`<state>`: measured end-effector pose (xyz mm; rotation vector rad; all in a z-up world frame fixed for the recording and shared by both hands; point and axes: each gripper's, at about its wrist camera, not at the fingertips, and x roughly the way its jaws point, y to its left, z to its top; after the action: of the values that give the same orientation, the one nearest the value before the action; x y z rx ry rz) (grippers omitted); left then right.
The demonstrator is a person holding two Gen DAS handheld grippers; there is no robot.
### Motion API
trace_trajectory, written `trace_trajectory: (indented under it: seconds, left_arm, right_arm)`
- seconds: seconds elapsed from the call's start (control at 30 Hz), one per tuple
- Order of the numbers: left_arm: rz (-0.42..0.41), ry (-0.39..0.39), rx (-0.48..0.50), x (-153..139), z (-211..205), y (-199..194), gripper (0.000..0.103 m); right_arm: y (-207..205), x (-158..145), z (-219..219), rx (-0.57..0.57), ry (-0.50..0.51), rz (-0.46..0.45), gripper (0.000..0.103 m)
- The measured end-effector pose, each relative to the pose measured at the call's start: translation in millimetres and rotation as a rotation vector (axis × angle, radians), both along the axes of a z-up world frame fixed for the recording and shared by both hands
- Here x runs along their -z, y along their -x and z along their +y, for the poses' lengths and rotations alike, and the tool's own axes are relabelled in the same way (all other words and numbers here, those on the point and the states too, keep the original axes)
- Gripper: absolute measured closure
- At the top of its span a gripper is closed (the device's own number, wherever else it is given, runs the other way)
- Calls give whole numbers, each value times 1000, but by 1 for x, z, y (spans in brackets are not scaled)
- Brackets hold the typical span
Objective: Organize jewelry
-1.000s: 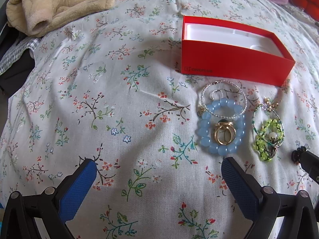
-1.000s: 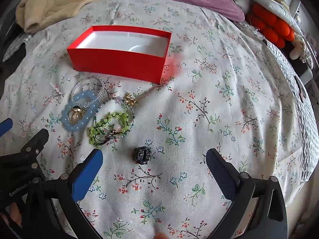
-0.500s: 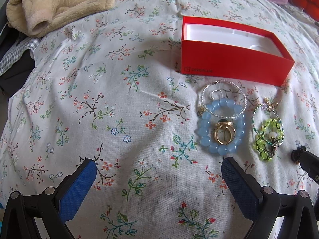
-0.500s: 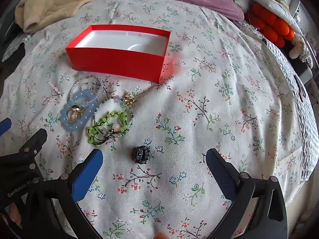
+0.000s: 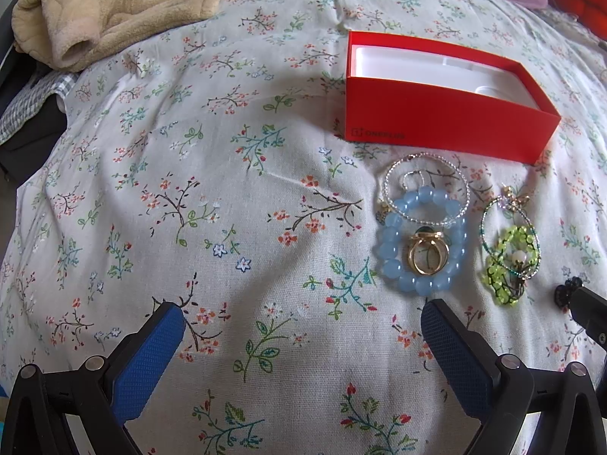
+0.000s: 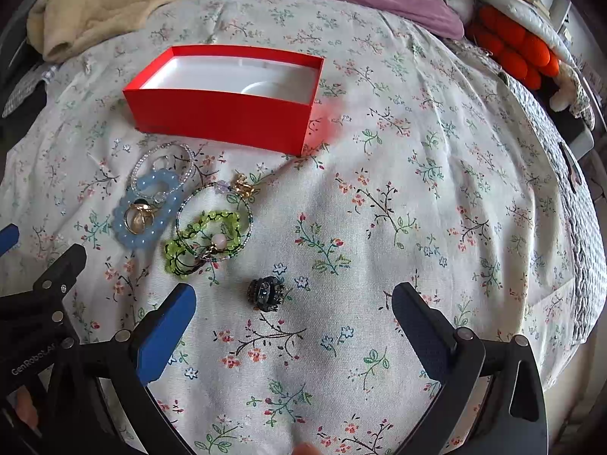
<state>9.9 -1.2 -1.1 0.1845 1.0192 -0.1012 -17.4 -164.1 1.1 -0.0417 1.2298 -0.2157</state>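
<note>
Nothing is in the red box yet; its white inside shows bare in the upper left of the right wrist view, so I judge I am at the very start, choosing a first piece. My right gripper is spread wide and holds nothing, with the dark hair claw lying on the bed just ahead, between its fingers. My left gripper is equally wide and empty, low in its frame. The blue bead bracelet with the gold ring inside it sits at centre right of the left view, overlapped by a clear bead bracelet, the green bead bracelet beside them. Next I would lower the right gripper over the claw and close on it squarely.
</note>
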Motion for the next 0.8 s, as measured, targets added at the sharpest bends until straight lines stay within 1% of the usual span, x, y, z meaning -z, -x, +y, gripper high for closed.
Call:
trace_trajectory:
  seconds: [0.23, 0.47, 0.6, 0.67, 0.73, 0.8]
  left_arm:
    - [0, 1, 1, -1, 2, 0, 0]
    - [19, 25, 4, -2, 8, -6, 0]
    - [64, 65, 9, 1, 13, -16, 0]
    - [76, 64, 15, 1, 11, -20, 0]
    - [79, 66, 35, -1, 8, -25, 0]
    - [86, 87, 68, -3, 4, -30, 0]
  right_arm:
    - [0, 0, -1, 1, 3, -1, 0]
    - [-1, -4, -8, 12, 2, -16, 0]
    - [-6, -7, -9, 3, -14, -11, 0]
    - [-10, -9, -11, -5, -30, -4, 0]
    - [-14, -10, -13, -5, -56, 5, 0]
    - [-19, -11, -17, -4, -77, 21, 0]
